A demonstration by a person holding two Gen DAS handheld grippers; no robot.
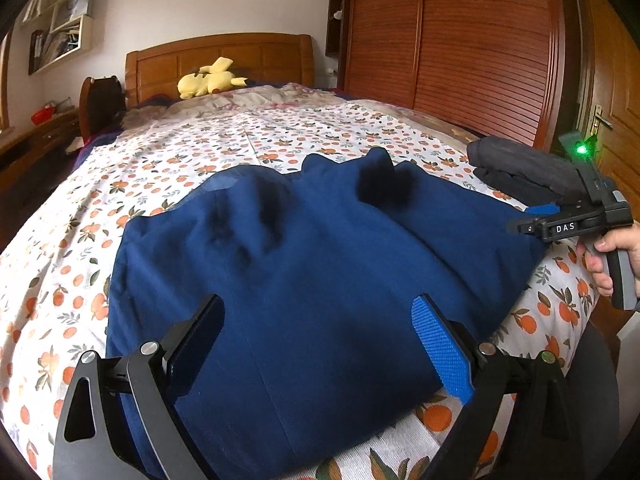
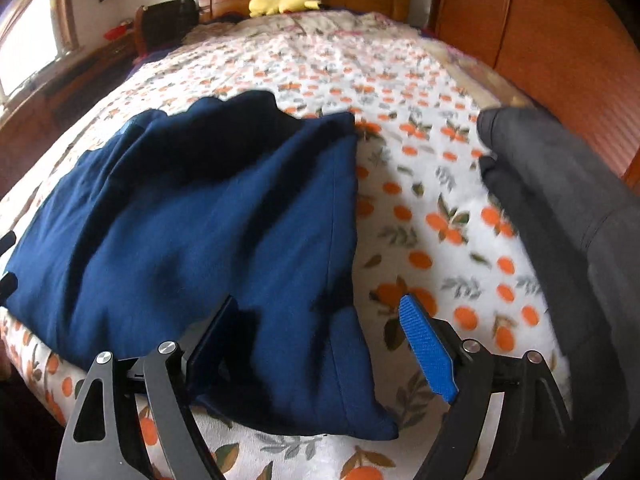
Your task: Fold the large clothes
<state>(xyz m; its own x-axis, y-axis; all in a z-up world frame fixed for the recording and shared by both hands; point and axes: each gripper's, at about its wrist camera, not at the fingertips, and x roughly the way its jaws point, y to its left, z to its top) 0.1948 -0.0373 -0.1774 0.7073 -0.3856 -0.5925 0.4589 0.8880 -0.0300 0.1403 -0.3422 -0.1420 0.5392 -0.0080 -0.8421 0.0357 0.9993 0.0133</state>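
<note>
From the left wrist we're hovering our left gripper (image 1: 316, 344), jaws wide apart and empty, over the near edge of the navy garment (image 1: 304, 264) lying on the bed (image 1: 60, 280); it's looking soft, thick and floppy. From the right wrist, our right gripper (image 2: 320, 344) is also gaping empty over the garment's near-right corner, so we're thinking that seamed edge is the spot to pinch.

The folded garment (image 1: 304, 264) lies on the bedspread (image 1: 280, 132), a second folded garment (image 2: 560, 200) to its right, a plush toy (image 1: 210, 79) behind by the headboard (image 1: 224, 56)

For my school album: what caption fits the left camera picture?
Open left gripper over a blue garment on the bed.
</note>
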